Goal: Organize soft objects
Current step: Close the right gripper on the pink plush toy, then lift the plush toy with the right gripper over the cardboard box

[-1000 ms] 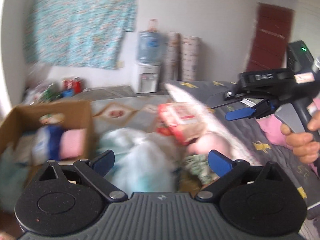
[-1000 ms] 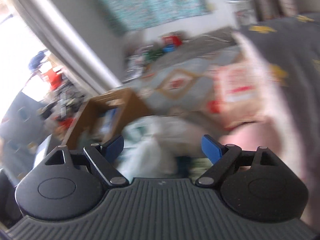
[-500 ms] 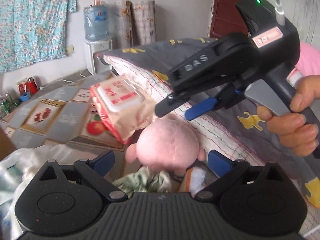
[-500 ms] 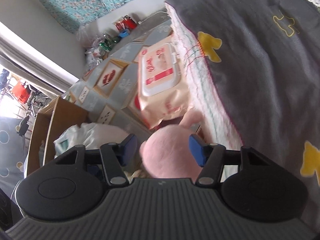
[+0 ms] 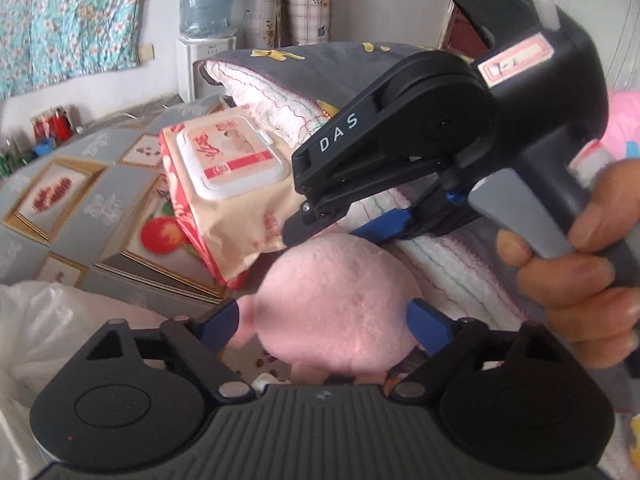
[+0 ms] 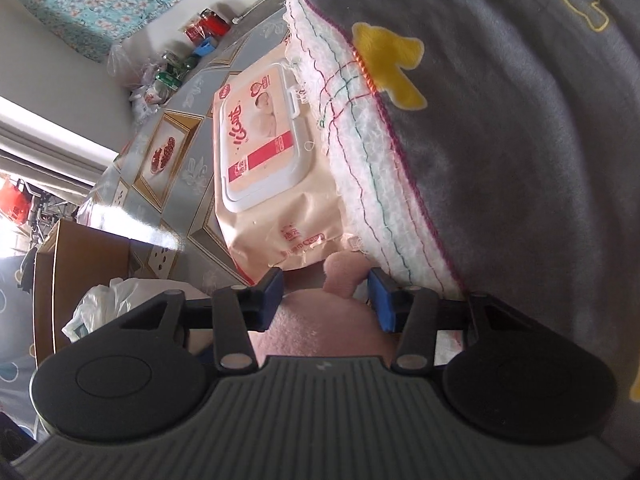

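We see the pink plush toy [image 5: 340,304] lying low against the side of the bed, beside the white fringed edge of the grey blanket [image 6: 520,140]. Both tools have come to it. The left tool [image 5: 326,322] brackets the toy with its blue pads at either side; its jaws have just been closing and we cannot tell whether the pads press yet. The right tool [image 6: 326,294] has also just been closing, with the toy's pink body between its pads and a small pink lobe poking up past them; whether it grips we cannot tell from either view. In the left view the right tool reaches in from the upper right, held by a hand [image 5: 580,264].

Crowding the toy is a pack of wet wipes [image 6: 268,168], leaning against the blanket's edge just above it, its lower crimped end near the right tool's tip. A white plastic bag [image 6: 108,300] lies to the left on the patterned floor [image 5: 80,200]. Farther left stands a cardboard box [image 6: 76,276]; its contents are not visible.

By the far wall stands a water dispenser [image 5: 208,40].
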`<state>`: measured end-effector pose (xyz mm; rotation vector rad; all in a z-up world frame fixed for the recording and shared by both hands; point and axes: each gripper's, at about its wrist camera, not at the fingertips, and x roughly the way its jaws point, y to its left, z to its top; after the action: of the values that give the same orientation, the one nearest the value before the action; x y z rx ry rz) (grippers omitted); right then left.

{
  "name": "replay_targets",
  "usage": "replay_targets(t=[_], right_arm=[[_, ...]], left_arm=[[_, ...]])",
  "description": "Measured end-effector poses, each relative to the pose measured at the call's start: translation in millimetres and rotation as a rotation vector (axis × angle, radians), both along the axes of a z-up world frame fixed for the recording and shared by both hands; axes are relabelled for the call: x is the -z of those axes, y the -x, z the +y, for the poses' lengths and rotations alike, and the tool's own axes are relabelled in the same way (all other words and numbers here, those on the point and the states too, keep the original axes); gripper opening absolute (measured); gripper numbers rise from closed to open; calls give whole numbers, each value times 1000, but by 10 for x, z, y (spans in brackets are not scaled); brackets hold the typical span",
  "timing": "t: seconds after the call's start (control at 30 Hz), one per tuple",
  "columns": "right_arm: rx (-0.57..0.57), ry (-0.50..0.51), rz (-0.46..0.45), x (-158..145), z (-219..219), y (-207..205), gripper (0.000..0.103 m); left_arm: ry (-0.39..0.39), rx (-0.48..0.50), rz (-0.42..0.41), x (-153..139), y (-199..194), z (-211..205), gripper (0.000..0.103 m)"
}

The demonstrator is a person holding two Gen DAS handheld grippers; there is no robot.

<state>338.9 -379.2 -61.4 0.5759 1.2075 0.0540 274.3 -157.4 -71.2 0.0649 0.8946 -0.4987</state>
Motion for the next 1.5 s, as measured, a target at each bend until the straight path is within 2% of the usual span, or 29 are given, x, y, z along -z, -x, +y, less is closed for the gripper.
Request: replay_targets(t=[0.03, 0.13, 0.23, 0.4, 0.53, 0.73, 0.83, 0.93, 1.03, 1.2, 1.37, 1.5], right_arm=[[5, -5, -6, 6, 3, 8, 35], [12, -8, -39, -36, -3, 69, 21], [25, -26, -78, -124, -30, 140, 15], [9, -32, -174, -477, -2, 369, 13], [-30, 8, -252, -812, 115, 563, 12], [-92, 9, -384, -1324, 286, 871, 12], [-134, 8, -452, -1607, 460, 997, 12], [-181, -7, -508, -1869, 662, 1127, 12], [-230, -24, -552, -2086, 869, 1240, 12], [-320, -109, -595, -2386, 1246, 1375, 12], [-429, -213, -601, -2575, 1734, 1399, 12], [-525, -269, -584, -2614, 2217, 1309, 12]], left_arm=[[21, 1, 8, 6, 2, 17, 82], [27, -7, 6, -18, 39, 15, 79], [19, -10, 0, -47, 91, 4, 77], [31, -29, -19, -169, 211, 37, 72], [83, -55, -40, -361, 348, 148, 67], [127, -60, -105, -735, 637, 317, 68], [142, -62, -154, -954, 815, 397, 72], [140, -78, -202, -1150, 993, 486, 77], [127, -112, -245, -1330, 1176, 606, 78], [161, -194, -285, -1574, 1443, 968, 78], [168, -279, -364, -1724, 1773, 1418, 79], [134, -344, -442, -1761, 2006, 1751, 87]])
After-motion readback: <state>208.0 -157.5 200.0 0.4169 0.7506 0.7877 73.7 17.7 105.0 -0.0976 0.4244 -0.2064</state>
